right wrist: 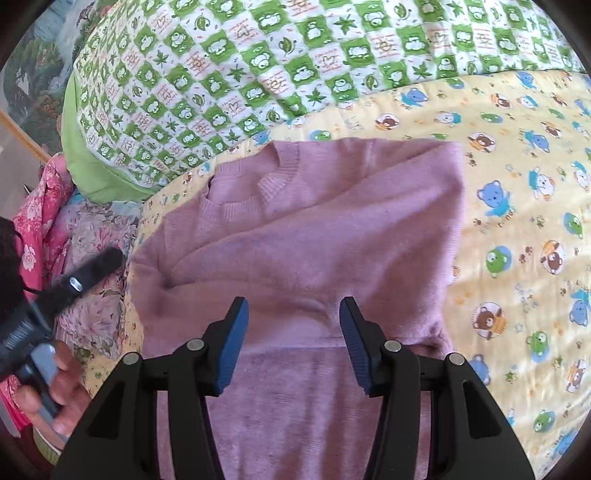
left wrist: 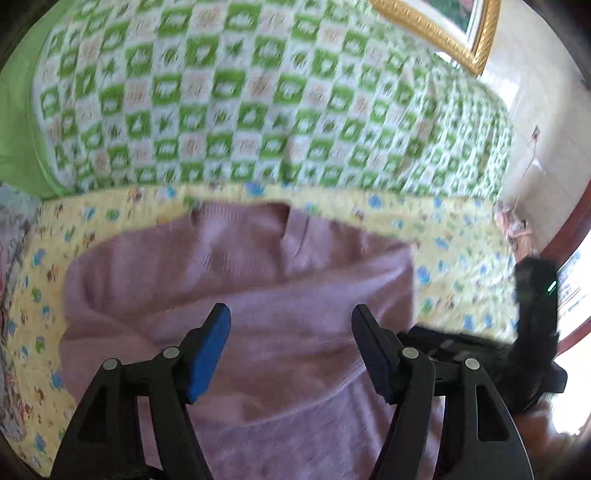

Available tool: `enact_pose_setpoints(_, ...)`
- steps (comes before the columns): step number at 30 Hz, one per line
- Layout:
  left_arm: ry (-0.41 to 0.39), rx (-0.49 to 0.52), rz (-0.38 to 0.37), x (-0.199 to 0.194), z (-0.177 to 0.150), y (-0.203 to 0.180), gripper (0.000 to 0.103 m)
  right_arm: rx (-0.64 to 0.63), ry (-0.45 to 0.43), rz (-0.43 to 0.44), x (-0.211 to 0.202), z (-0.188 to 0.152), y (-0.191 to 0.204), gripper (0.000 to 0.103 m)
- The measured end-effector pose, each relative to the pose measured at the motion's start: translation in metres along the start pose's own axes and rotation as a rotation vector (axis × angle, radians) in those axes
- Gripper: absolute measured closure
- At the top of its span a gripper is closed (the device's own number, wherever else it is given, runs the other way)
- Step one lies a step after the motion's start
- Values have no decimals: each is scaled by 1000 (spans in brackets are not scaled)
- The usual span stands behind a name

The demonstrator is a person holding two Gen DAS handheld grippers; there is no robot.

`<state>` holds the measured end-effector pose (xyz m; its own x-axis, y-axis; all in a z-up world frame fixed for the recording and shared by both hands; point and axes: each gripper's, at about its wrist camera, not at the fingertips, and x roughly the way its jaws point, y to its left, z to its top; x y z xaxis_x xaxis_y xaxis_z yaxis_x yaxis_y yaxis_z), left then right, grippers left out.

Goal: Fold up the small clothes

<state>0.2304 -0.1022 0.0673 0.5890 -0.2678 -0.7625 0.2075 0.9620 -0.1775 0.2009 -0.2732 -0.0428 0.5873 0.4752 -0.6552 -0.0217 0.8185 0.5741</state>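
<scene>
A pink knitted sweater (left wrist: 240, 277) lies on a yellow bear-print sheet (left wrist: 461, 258), collar at the far end and one sleeve folded across the body. My left gripper (left wrist: 290, 310) hovers open over its middle, with nothing between the blue pads. In the right wrist view the sweater (right wrist: 314, 229) fills the centre, and my right gripper (right wrist: 293, 301) stands open above a fold ridge in its lower part, its pads clear of the cloth. A hand (right wrist: 62, 387) holds the left tool at the left edge, where one black finger (right wrist: 99, 266) shows, blurred.
A green-and-white checkered quilt (right wrist: 258, 74) is piled along the far side of the yellow sheet (right wrist: 517, 221). Pink floral cloth (right wrist: 37, 214) lies to the left. A gold picture frame (left wrist: 443, 33) leans at the back right, and the right tool's black body (left wrist: 532, 317) shows at the right.
</scene>
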Motion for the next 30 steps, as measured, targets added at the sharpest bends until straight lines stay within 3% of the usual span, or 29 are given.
enact_pose_setpoints(3, 36, -25, 69, -3, -31, 41, 34, 0, 10, -12, 3, -1, -6, 50)
enact_pose_setpoints(7, 118, -86, 284, 2, -77, 114, 34, -3, 29, -3, 15, -4, -9, 50)
enact_pose_setpoints(12, 216, -215, 458, 13, -118, 199, 34, -85, 90, -6, 41, -10, 0, 50)
enact_pose_setpoints(14, 230, -225, 483, 21, -122, 211, 34, -70, 122, -55, 52, -14, -5, 50)
enact_pose_setpoints(19, 238, -181, 502, 47, -114, 208, 34, 2, 196, -56, 79, -20, -17, 51)
enact_pose_setpoints(21, 222, -157, 536, 56, -105, 203, 34, -6, 211, 25, 82, -17, -7, 94)
enact_pose_setpoints(22, 219, -158, 546, 59, -101, 201, 34, 5, 212, 73, 77, -13, -2, 94)
enact_pose_setpoints(23, 212, -163, 557, 61, -98, 201, 34, 20, 186, 127, 67, -6, 4, 94)
enact_pose_setpoints(25, 197, -180, 581, 67, -88, 201, 33, 63, 44, 297, 23, 19, 16, 94)
enact_pose_setpoints(27, 192, -201, 598, 68, -83, 205, 33, 88, -105, 397, -25, 44, 21, 94)
enact_pose_setpoints(29, 185, -216, 605, 68, -83, 208, 32, 107, -223, 382, -64, 63, 11, 94)
enact_pose_setpoints(30, 177, -226, 592, 67, -82, 209, 32, 128, -229, 344, -68, 66, 1, 94)
